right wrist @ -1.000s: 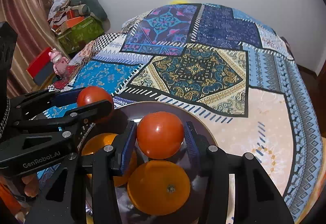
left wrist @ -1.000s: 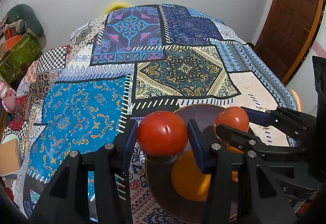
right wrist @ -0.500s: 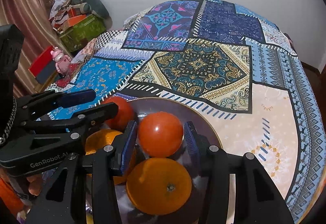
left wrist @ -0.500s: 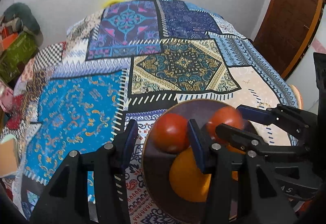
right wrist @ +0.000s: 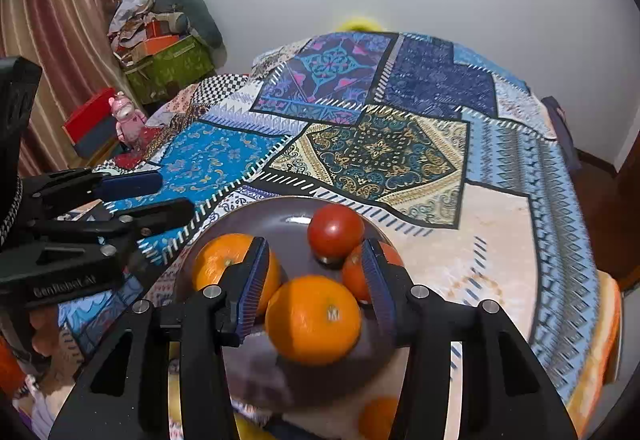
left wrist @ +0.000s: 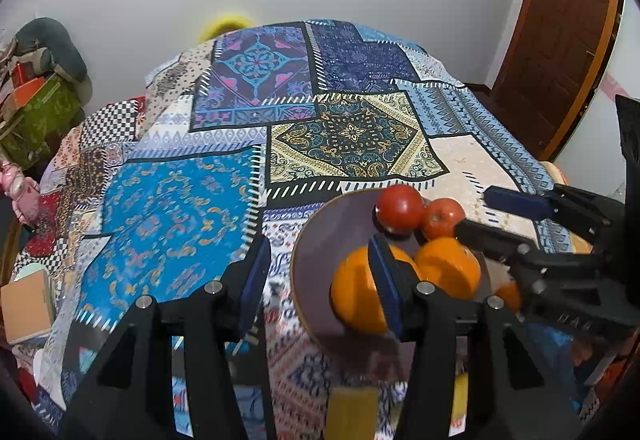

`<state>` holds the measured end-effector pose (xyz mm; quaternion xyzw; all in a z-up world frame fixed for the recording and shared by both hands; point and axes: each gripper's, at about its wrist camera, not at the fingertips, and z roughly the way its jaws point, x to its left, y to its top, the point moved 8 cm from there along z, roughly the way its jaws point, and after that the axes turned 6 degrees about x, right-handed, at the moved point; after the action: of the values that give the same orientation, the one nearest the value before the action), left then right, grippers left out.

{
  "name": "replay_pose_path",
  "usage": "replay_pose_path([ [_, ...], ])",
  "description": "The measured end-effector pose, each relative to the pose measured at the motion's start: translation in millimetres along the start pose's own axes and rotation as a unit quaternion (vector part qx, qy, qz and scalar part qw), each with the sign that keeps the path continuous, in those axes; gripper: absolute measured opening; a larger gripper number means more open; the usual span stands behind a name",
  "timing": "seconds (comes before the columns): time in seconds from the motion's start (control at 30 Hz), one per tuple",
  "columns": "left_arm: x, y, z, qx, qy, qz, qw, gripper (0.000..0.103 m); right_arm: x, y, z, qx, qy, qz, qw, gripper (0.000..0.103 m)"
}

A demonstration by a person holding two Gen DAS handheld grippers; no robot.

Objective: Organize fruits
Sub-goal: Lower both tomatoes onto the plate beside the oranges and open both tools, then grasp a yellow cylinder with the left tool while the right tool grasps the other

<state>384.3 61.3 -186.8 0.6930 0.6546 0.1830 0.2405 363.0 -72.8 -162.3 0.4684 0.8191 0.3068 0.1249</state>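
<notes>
Both tongs stand open and hold nothing. The left tongs (left wrist: 320, 280) hang over the plate's (left wrist: 320, 252) left rim, above the patchwork bed cover (left wrist: 176, 215), which lies bare toward the wall. The right tongs (right wrist: 314, 280) straddle an orange (right wrist: 314, 322) on the plate. Two tomatoes (right wrist: 335, 230) sit at the far rim, one half hidden behind a finger (right wrist: 378, 288). Only the right view shows another orange (right wrist: 378, 418), cut off, below the plate.

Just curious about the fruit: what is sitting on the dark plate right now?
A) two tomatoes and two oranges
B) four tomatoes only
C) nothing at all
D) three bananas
A: the right wrist view shows two tomatoes and two oranges on the plate.
</notes>
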Motion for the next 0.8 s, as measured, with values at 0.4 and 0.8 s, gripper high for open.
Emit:
replay_pose_path([
  [0.4, 2, -63, -37, 0.018, -0.004, -0.012, 0.9998, 0.053, 13, -45, -35, 0.004, 0.01, 0.004, 1.0, 0.047],
  [0.8, -9, -134, -22, 0.074, -0.006, -0.004, 0.9973, 0.053, 42, -107, -9, 0.08, 0.046, -0.018, 0.996, 0.047],
])
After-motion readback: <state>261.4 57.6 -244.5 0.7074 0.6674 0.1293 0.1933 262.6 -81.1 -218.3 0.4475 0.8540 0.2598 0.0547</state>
